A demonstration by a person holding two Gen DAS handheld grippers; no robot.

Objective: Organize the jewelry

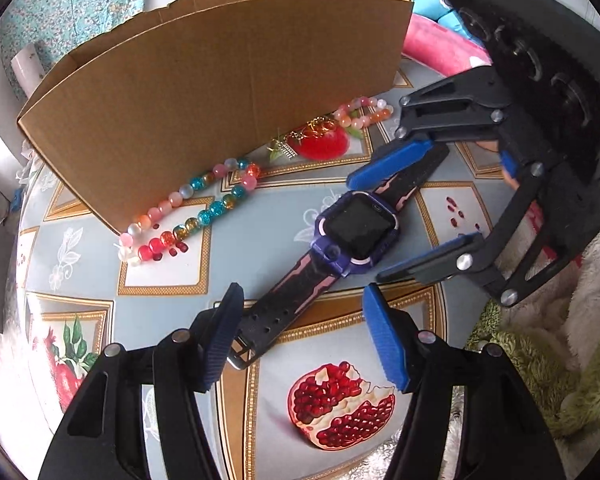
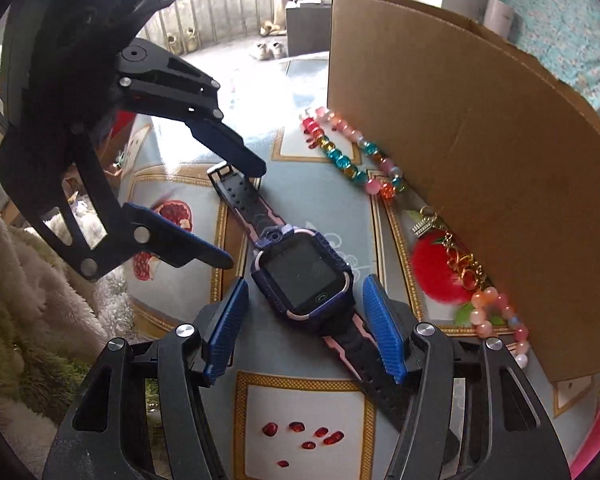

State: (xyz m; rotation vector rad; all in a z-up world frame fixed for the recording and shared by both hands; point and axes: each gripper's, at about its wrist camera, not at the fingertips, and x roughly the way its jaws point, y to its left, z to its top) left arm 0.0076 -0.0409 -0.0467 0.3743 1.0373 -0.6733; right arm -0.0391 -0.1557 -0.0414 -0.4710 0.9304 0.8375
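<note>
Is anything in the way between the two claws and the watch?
No, nothing visible blocks them. The watch lies flat on the tablecloth. The left claw is open around its buckle end, the right claw open around the other strap. The bead bracelets lie off to the side by the cardboard box.

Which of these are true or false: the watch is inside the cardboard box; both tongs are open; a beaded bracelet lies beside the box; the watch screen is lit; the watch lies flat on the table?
1. The watch is inside the cardboard box. False: it lies outside, on the patterned table.
2. Both tongs are open. True: left tongs and right tongs each straddle a strap end without pressing it.
3. A beaded bracelet lies beside the box. True.
4. The watch screen is lit. False: it looks dark.
5. The watch lies flat on the table. True.
</note>
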